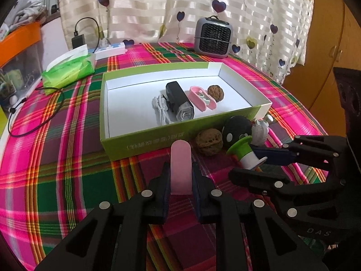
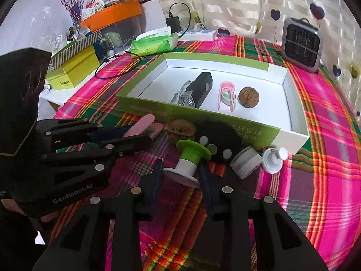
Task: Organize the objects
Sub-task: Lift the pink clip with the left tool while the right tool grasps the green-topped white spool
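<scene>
A flat pink strip with a rounded tip [image 1: 180, 155] stands between the fingers of my left gripper [image 1: 180, 169], which is shut on it, just before the green box [image 1: 144, 144]. To its right, my right gripper [image 2: 180, 167] is shut on a green-and-white spool-shaped piece [image 2: 191, 155] lying on the cloth. The box's white inside holds a black device [image 1: 179, 100], a white cable [image 1: 161, 108], a pink case [image 1: 203, 98] and a walnut [image 1: 216, 92]. Outside, by its front wall, lie another walnut [image 1: 208, 142], a black round thing with white dots [image 1: 237, 128], a white jar [image 2: 246, 162] and a white cap [image 2: 274, 159].
A grey fan heater [image 1: 213, 38] stands behind the box. A green tissue pack [image 1: 70, 70], a white power strip [image 1: 110, 49] and a black cable [image 1: 33, 122] are at the left. A yellow box [image 2: 74, 72] sits off the table's left edge, a wooden cabinet [image 1: 327, 56] at the right.
</scene>
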The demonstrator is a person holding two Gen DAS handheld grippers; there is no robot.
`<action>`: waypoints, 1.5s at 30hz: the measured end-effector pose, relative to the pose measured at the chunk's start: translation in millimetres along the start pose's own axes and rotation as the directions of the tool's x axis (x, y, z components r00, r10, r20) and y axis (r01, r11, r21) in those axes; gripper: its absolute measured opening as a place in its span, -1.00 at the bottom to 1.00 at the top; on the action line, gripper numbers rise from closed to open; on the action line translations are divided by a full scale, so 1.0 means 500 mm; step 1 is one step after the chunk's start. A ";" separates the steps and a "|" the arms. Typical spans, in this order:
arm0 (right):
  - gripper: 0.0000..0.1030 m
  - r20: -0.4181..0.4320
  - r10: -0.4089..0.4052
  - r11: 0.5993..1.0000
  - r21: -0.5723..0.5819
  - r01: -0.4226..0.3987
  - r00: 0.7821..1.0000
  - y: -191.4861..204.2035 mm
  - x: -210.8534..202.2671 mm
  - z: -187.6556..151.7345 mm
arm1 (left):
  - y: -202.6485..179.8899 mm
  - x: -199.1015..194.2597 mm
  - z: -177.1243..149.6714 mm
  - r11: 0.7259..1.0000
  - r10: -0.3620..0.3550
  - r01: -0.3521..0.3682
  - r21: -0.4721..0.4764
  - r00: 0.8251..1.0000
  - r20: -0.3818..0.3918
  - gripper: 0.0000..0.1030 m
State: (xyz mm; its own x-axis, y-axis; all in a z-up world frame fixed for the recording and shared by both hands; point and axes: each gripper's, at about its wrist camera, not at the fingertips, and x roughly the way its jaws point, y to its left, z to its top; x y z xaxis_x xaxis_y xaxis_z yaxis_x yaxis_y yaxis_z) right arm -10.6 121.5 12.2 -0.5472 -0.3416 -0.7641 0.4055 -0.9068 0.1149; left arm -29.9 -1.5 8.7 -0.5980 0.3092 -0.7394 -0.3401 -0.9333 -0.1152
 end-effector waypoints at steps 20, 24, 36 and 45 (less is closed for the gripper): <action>-0.37 0.135 -0.132 0.989 -0.051 0.140 0.982 0.003 -0.087 0.002 | -0.042 -0.064 0.009 1.000 0.011 -0.011 0.005 0.997 0.083 -0.69; -0.37 0.143 -0.126 0.990 -0.048 0.134 0.982 0.000 -0.093 0.003 | -0.047 -0.070 0.016 1.000 0.006 -0.007 0.007 0.996 0.094 -0.69; -0.37 0.155 -0.062 0.998 -0.015 0.065 0.986 -0.025 -0.095 0.012 | -0.048 -0.074 0.029 1.000 -0.004 0.005 -0.015 0.993 0.116 -0.69; -0.37 0.161 -0.045 0.999 0.006 0.045 0.986 -0.052 -0.090 0.031 | -0.028 -0.066 0.051 0.999 0.004 0.002 -0.048 0.991 0.130 -0.69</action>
State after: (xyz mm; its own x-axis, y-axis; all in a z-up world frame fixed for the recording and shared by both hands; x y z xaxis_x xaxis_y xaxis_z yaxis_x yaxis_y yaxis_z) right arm -7.8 156.6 53.4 -0.6759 -0.3358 -0.6561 0.3765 -0.9226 0.0843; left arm -23.9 6.2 51.6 -0.6889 0.3264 -0.6472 -0.3061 -0.9404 -0.1484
